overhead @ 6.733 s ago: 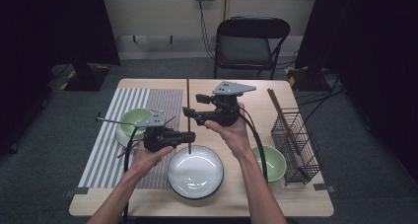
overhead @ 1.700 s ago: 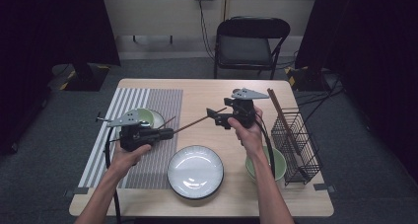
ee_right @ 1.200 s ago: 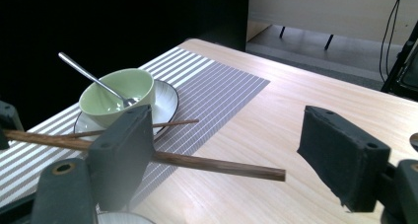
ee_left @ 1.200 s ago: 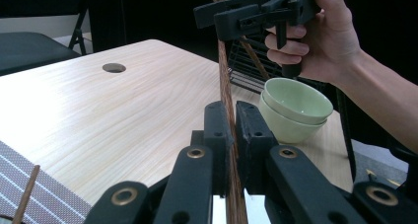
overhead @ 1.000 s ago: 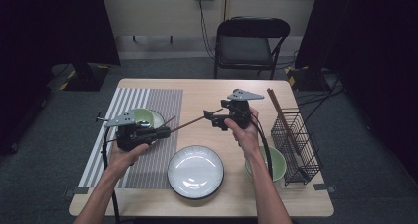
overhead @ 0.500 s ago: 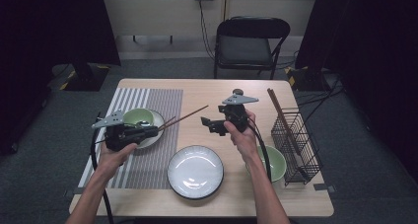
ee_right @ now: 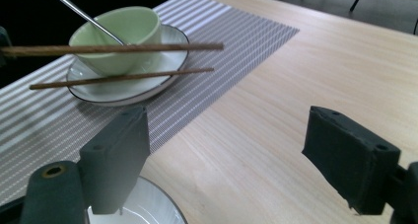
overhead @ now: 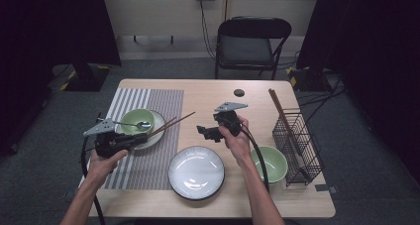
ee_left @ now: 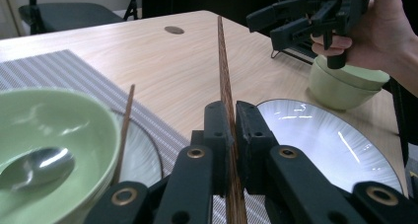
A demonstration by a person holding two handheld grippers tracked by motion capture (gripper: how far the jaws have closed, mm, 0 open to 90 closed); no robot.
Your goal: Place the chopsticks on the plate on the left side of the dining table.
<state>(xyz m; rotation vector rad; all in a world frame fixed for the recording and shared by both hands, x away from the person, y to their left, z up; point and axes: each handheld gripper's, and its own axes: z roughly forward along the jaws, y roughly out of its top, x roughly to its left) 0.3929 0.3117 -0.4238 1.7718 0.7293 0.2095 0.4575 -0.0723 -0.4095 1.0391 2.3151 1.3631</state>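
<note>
My left gripper (overhead: pixel 140 138) is shut on a brown chopstick (overhead: pixel 173 123) that points right and away over the striped placemat (overhead: pixel 148 158); the left gripper view has the stick (ee_left: pixel 226 81) pinched between the jaws. A second chopstick (ee_right: pixel 123 78) lies across the small plate (ee_right: pixel 157 81) under a green bowl (overhead: pixel 137 120) with a spoon (overhead: pixel 141 124) in it. My right gripper (overhead: pixel 204 133) hovers open above the bare wood beyond the white plate (overhead: pixel 196 172). Nothing sits between its jaws in the right gripper view (ee_right: pixel 226 155).
Another green bowl (overhead: pixel 270 163) stands at the right, beside a black wire rack (overhead: pixel 297 145) holding more chopsticks (overhead: pixel 278 106). A dark round disc (overhead: pixel 239 92) marks the far tabletop. A folding chair (overhead: pixel 247 46) stands behind the table.
My left gripper has moved left and down with the chopstick, toward the small plate. The right gripper has sunk closer to the table, jaws apart and empty.
</note>
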